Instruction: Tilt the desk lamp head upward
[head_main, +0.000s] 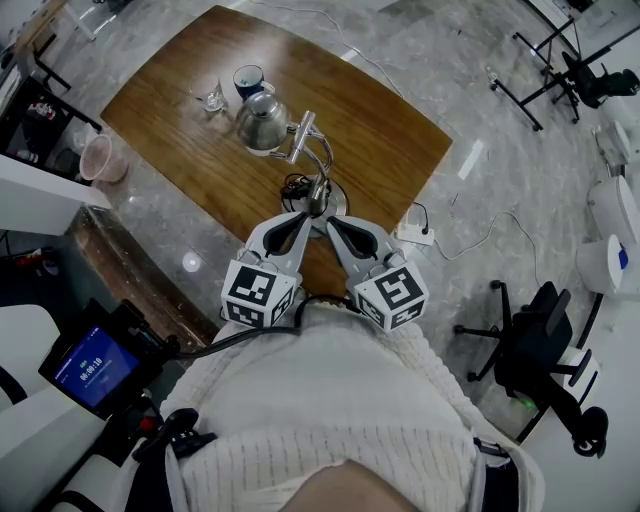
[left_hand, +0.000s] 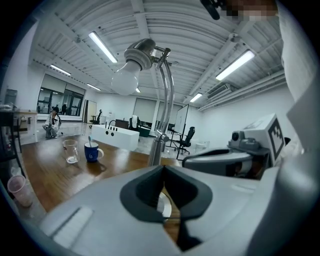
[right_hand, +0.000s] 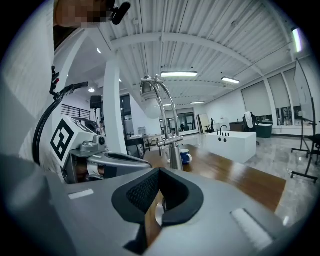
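The desk lamp stands near the wooden table's (head_main: 180, 120) front edge. Its chrome shade (head_main: 262, 122) hangs off a curved neck above the round base (head_main: 335, 203). From below, the bare bulb (left_hand: 124, 80) shows under the lamp head (left_hand: 143, 50), and the lamp post (right_hand: 174, 152) rises just ahead. My left gripper (head_main: 304, 217) and right gripper (head_main: 329, 222) sit side by side just short of the base, both shut and empty. The left gripper's (left_hand: 163, 194) and the right gripper's (right_hand: 158, 202) dark pads meet with nothing between them.
A blue mug (head_main: 248, 79) and a clear glass (head_main: 214, 99) stand beyond the lamp. A power strip (head_main: 413, 235) with cables lies on the floor at the right, by an office chair (head_main: 535, 350). A pink cup (head_main: 100, 158) sits left of the table.
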